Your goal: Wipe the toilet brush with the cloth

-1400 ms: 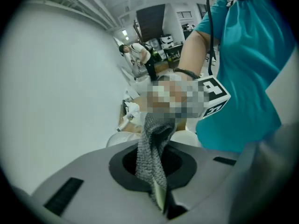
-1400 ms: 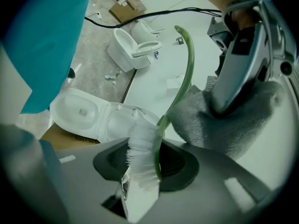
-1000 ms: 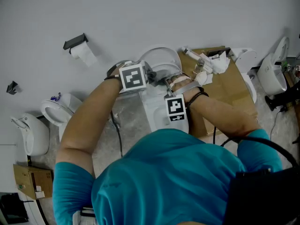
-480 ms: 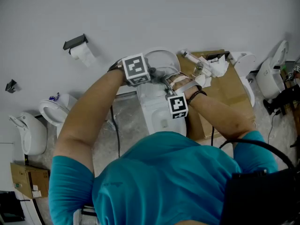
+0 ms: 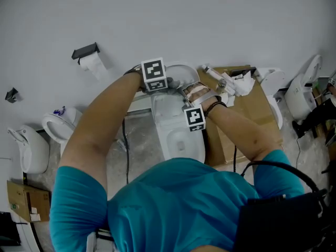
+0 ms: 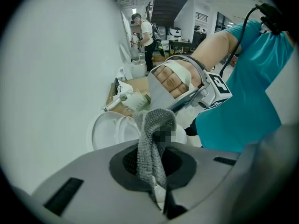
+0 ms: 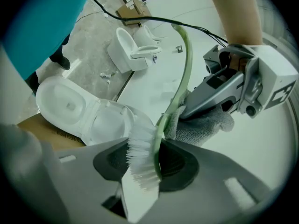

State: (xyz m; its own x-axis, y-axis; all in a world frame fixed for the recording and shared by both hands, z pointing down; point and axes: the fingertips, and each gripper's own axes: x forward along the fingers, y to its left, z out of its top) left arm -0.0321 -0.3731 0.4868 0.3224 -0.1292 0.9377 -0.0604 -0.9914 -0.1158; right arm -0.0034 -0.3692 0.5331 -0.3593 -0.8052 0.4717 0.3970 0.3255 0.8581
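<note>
In the right gripper view, my right gripper (image 7: 140, 183) is shut on the toilet brush (image 7: 142, 155), gripping it at the white bristle head. Its pale green handle (image 7: 185, 50) arches up and away. My left gripper (image 7: 187, 110) reaches in from the right, pressing a grey knitted cloth (image 7: 201, 127) against the handle just above the bristles. In the left gripper view, that cloth (image 6: 153, 146) hangs between the jaws of the left gripper (image 6: 160, 197), which is shut on it. In the head view, both marker cubes (image 5: 154, 73) (image 5: 194, 117) hover over the white toilet (image 5: 178, 135).
A toilet-paper holder (image 5: 88, 56) hangs on the wall at left. More toilets stand at left (image 5: 58, 122) and right (image 5: 300, 91). Cardboard (image 5: 247, 106) with white clutter lies right of the toilet. A person (image 6: 147, 31) stands far off in the left gripper view.
Both grippers have shifted a little toward the wall above the toilet, the left one more. The cloth and the brush stay gripped.
</note>
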